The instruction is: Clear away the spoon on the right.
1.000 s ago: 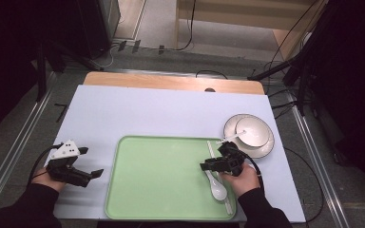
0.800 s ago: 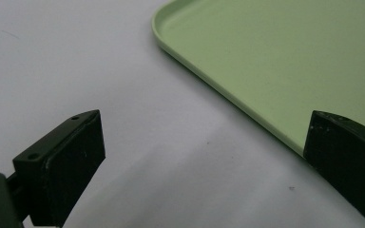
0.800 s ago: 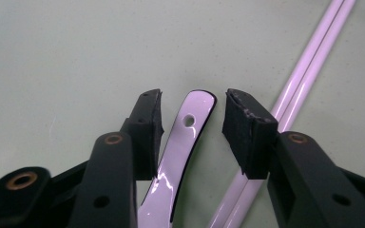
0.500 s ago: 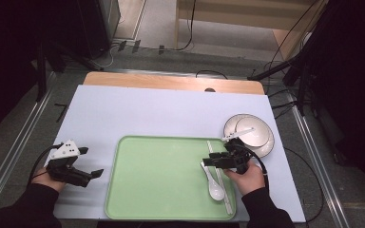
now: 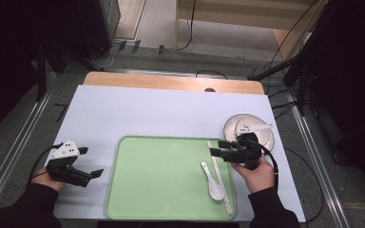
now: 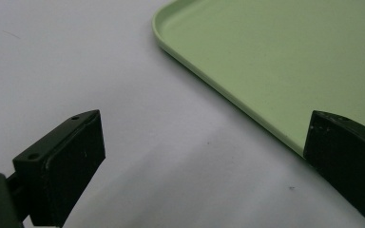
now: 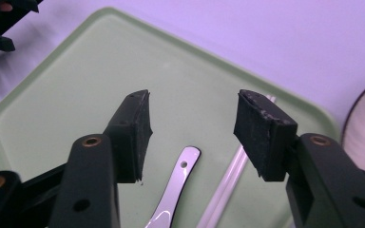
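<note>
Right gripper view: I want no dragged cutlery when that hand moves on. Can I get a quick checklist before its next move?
1. Right gripper open, its jaws having just been opening: ok.
2. Nothing between its fingers: ok.
3. White ceramic spoon lies flat on the pale green plastic tray: ok.
4. White chopsticks lie inside the tray's right edge: ok.
5. Round white plate with a small white spoon sits right of the tray: ok.
6. Left gripper open and off the tray: ok.
</note>
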A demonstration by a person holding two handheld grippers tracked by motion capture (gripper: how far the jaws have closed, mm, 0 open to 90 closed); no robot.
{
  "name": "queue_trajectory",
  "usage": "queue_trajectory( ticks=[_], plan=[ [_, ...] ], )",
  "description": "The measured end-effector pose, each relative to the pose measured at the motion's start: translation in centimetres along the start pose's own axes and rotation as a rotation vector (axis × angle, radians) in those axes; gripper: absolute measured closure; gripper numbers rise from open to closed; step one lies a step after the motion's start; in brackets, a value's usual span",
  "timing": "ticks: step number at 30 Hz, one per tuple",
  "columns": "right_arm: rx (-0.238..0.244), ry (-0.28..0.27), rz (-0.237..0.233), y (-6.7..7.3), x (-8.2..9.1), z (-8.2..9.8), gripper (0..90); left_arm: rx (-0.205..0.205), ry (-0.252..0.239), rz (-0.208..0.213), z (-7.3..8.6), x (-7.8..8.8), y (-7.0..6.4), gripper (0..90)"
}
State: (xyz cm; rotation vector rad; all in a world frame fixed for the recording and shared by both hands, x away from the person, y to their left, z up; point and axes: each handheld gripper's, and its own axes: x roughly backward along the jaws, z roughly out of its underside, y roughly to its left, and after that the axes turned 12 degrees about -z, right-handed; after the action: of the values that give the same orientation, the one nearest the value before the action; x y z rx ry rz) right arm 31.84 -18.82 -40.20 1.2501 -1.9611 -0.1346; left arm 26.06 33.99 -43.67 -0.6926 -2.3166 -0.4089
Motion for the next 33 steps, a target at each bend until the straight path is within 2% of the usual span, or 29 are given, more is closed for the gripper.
queue_trajectory(
  ticks=[6, 9, 16, 21, 25, 33],
  plan=[
    [-0.01, -0.042, 0.035, -0.8, 1.8, -0.1, 39.1, 0.003, 0.001, 0.001, 0.0, 0.0, -0.1, 0.0],
    [-0.03, -0.069, 0.049, -1.4, 2.8, -0.1, 39.8, 0.003, 0.003, -0.001, 0.0, 0.0, -0.1, 0.0],
    [-0.037, -0.132, 0.101, -2.5, 4.8, 0.0, 37.2, 0.001, -0.001, 0.002, 0.0, 0.0, 0.0, 0.0],
    [-0.049, -0.136, 0.128, -3.4, 5.7, 0.2, 38.2, 0.004, -0.002, 0.002, 0.1, 0.0, 0.1, 0.0],
    [-0.057, -0.16, 0.151, -4.0, 6.5, 0.4, 37.3, 0.001, 0.004, -0.005, 0.1, 0.1, 0.0, 0.0],
    [-0.117, -0.226, 0.182, -5.7, 7.9, 1.1, 34.7, 0.004, 0.007, -0.004, 0.3, 0.1, 0.0, 0.0]
  ],
)
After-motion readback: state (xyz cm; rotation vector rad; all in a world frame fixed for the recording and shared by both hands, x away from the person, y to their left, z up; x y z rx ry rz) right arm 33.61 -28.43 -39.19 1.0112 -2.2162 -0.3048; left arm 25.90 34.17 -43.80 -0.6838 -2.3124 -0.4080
